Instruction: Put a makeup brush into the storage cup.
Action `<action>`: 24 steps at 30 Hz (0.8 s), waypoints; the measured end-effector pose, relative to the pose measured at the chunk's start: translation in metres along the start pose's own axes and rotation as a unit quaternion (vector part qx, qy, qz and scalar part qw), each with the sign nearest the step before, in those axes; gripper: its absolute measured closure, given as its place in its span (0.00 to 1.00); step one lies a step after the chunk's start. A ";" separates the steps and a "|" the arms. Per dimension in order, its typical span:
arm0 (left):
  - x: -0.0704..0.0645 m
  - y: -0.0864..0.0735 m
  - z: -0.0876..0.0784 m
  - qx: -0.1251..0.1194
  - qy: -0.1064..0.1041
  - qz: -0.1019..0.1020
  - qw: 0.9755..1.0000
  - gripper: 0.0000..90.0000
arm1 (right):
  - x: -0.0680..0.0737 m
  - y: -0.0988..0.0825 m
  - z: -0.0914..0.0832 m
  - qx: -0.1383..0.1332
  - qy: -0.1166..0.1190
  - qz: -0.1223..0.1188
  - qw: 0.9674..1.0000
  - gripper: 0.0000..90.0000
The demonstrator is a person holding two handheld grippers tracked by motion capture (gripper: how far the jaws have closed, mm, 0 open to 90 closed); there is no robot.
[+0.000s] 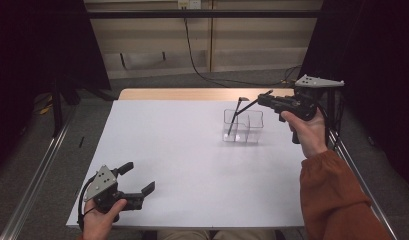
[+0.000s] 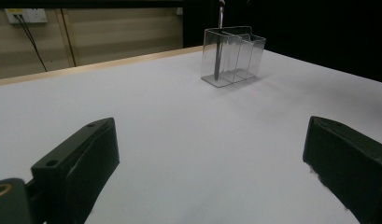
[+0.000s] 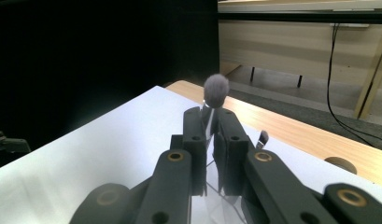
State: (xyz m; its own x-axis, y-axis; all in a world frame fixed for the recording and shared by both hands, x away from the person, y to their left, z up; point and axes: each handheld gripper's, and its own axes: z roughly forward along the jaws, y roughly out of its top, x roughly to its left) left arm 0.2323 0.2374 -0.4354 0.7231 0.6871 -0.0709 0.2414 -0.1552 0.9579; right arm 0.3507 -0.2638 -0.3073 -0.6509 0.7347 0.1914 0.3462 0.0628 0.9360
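Observation:
A clear plastic organizer [image 1: 243, 126] with several compartments stands on the white table [image 1: 192, 165] at the back right. A thin dark brush [image 1: 234, 117] leans in its left compartment, and the left gripper view shows this brush [image 2: 218, 46] and the organizer [image 2: 234, 55] far ahead. My right gripper [image 1: 263, 98] hovers just above and right of the organizer. In the right gripper view it [image 3: 211, 116] is shut on a makeup brush with a fluffy grey head [image 3: 216, 88] that sticks out past the jaws. My left gripper [image 1: 137, 178] rests open near the table's front left, nothing between its jaws [image 2: 209, 144].
A second, smaller brush tip [image 3: 262, 136] shows just right of the right gripper's jaws. The wooden table edge [image 1: 192, 93] runs along the back. A metal rail [image 1: 34, 175] lies along the floor at left, and a cable [image 1: 202, 75] trails behind the table.

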 end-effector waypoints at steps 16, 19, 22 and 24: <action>0.001 -0.001 0.001 0.001 -0.004 0.002 1.000 0.03 | -0.004 0.002 0.026 0.035 -0.022 -0.010 0.999 0.93; 0.001 -0.001 0.001 0.004 -0.005 0.004 1.000 0.03 | -0.006 0.001 0.030 0.040 -0.026 -0.010 0.999 0.93; 0.002 -0.001 0.000 0.003 -0.002 0.002 1.000 0.03 | -0.007 0.000 0.033 0.041 -0.028 -0.011 0.999 0.93; 0.002 -0.001 0.000 0.003 -0.002 0.002 1.000 0.03 | -0.008 -0.002 0.035 0.044 -0.028 -0.011 0.999 0.93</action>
State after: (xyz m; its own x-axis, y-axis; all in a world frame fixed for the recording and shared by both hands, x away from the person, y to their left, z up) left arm 0.2335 0.2390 -0.4365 0.7264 0.6839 -0.0687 0.2424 -0.1614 0.9566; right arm 0.3788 -0.2458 -0.3205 -0.6214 0.7687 0.1516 0.3910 0.1365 0.9102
